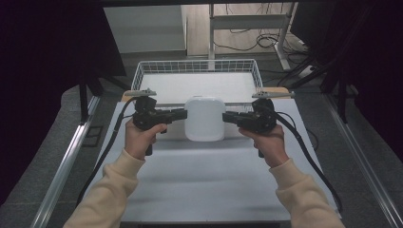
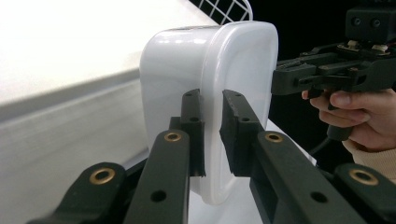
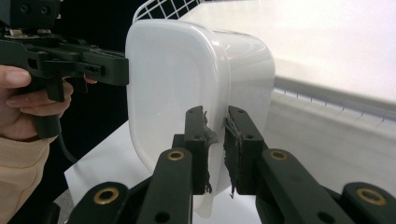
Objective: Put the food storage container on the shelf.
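Observation:
A white plastic container with a lid [image 1: 204, 118] hangs above the table, just in front of the wire basket [image 1: 197, 65]. My left gripper [image 1: 182, 114] is shut on its left rim and my right gripper [image 1: 226, 117] is shut on its right rim. In the left gripper view my left gripper [image 2: 212, 123] pinches the lid's protruding edge of the container [image 2: 233, 65], with the right gripper [image 2: 299, 77] beyond. The right gripper view has my right gripper [image 3: 215, 135] clamped on the same rim of the container [image 3: 173, 79], with the left gripper [image 3: 100, 67] at the far side.
The white table surface [image 1: 204, 185] lies under the container. The white wire basket stands at the table's far edge with a pale flat bottom. Metal rails [image 1: 62, 175] run along both sides of the table. Cables [image 1: 313, 164] trail from both grippers.

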`<action>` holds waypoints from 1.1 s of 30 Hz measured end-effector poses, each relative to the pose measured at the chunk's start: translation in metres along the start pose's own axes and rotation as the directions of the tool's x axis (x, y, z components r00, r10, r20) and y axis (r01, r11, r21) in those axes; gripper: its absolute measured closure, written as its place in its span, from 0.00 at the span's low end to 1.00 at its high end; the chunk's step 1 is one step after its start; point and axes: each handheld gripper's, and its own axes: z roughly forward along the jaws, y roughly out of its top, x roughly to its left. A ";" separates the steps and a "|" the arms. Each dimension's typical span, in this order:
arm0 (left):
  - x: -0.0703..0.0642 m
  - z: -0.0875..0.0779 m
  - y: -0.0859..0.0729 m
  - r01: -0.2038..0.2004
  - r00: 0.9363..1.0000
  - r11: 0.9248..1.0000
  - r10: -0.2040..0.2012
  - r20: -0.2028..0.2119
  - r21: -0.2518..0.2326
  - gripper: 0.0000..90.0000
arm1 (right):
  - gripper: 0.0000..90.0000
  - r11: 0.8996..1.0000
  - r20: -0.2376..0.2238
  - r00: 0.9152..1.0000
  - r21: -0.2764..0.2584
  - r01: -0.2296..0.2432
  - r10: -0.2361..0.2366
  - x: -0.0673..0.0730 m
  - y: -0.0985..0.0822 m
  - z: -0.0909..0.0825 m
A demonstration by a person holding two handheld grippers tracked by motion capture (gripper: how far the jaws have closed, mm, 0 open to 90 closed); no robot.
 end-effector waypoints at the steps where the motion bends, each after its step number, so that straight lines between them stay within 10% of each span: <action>1: 0.000 0.000 0.002 -0.001 1.000 1.000 0.001 -0.001 -0.001 0.89 | 0.88 1.000 -0.001 1.000 0.000 0.003 -0.003 -0.001 0.004 0.001; 33: 0.023 0.000 0.076 0.026 1.000 1.000 -0.026 0.017 -0.013 0.89 | 0.88 1.000 -0.003 1.000 -0.004 -0.005 0.005 -0.019 0.078 0.010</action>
